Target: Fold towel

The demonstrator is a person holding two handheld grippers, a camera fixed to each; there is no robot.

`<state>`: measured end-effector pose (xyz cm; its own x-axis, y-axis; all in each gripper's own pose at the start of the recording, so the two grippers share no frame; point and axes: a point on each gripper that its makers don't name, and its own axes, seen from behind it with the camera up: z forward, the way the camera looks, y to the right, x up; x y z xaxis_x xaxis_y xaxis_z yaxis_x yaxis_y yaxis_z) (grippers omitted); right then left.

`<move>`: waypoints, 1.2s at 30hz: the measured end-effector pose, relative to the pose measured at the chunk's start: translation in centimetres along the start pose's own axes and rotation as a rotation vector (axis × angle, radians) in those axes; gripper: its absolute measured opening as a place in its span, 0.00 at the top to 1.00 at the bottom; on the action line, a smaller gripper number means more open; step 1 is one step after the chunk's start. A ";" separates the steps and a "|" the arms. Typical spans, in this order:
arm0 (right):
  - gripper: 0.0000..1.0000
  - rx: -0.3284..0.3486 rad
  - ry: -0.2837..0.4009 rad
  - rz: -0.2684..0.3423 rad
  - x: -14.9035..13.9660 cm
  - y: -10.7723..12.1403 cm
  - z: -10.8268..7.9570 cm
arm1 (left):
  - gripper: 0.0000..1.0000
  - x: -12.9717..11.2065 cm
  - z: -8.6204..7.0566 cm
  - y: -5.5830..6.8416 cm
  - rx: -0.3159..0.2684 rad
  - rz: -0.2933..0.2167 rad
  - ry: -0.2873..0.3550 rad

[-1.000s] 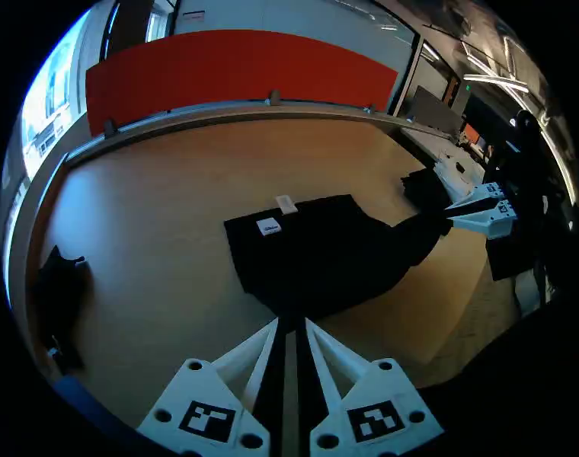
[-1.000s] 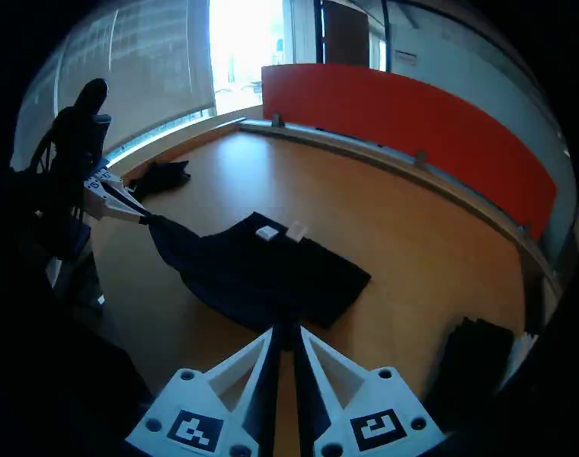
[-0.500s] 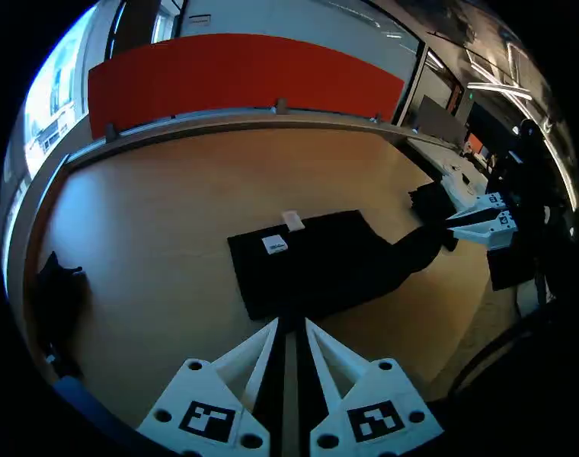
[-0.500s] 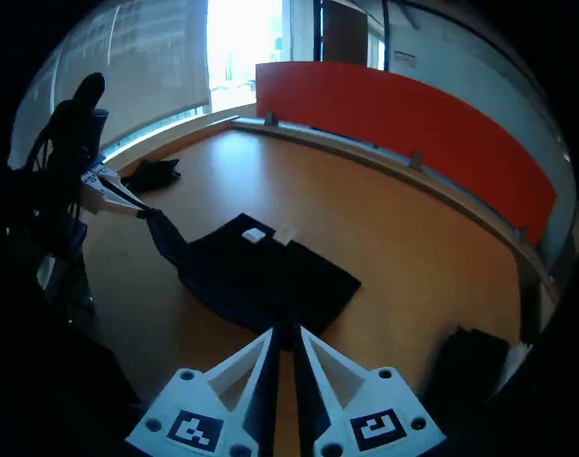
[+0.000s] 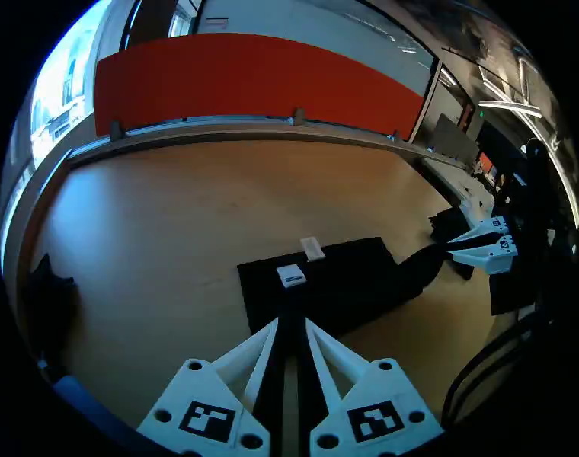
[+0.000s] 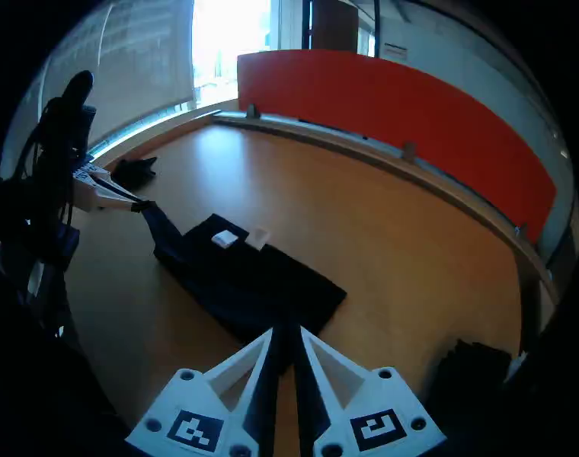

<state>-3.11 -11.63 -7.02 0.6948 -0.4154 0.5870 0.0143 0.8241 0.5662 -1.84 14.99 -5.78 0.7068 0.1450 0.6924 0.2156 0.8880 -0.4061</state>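
A dark towel (image 5: 343,282) lies spread on the wooden table, with two white labels (image 5: 291,276) near its far edge. My left gripper (image 5: 289,324) is shut on the towel's near edge in the left gripper view. Far right in that view, my right gripper (image 5: 448,247) pinches another corner and holds it raised. In the right gripper view the towel (image 6: 244,282) runs from my right gripper (image 6: 287,331), shut on its near edge, to my left gripper (image 6: 143,206) at far left, which holds a lifted corner.
An orange divider panel (image 5: 251,76) stands along the table's far edge. A dark bundle (image 6: 133,171) lies near the window side of the table (image 6: 411,244). Another dark heap (image 6: 472,365) sits at the lower right of the right gripper view. A person's dark sleeve (image 6: 53,152) is behind the left gripper.
Both grippers have drawn back and pulled the towel along the table toward the near side. The towel now looks flatter and narrower, stretched between the two held corners.
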 end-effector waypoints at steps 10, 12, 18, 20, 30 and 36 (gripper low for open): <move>0.89 -0.010 -0.031 0.032 -0.6 0.9 2.9 | 0.91 -0.6 3.3 -1.2 0.016 0.000 -0.023; 0.89 -0.011 -0.035 0.040 -0.7 1.0 3.4 | 0.91 -0.8 3.9 -1.4 0.018 -0.002 -0.027; 0.89 -0.004 -0.054 0.064 -1.5 1.3 4.9 | 0.91 -1.6 5.7 -2.3 0.024 -0.012 -0.047; 0.89 -0.008 -0.056 0.071 -1.7 1.5 5.4 | 0.91 -1.8 6.3 -2.6 0.027 -0.013 -0.052; 0.85 -0.046 -0.058 0.104 -1.9 2.6 7.4 | 0.91 -1.6 8.6 -3.4 0.039 -0.006 -0.061; 0.76 -0.076 -0.056 0.115 -1.8 3.0 8.0 | 0.91 -1.7 9.5 -3.8 0.051 -0.002 -0.074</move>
<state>-10.05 -11.51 -1.70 0.6538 -0.3354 0.6783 -0.0073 0.8936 0.4489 -10.28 15.55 0.21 0.6544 0.1729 0.7361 0.1810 0.9094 -0.3746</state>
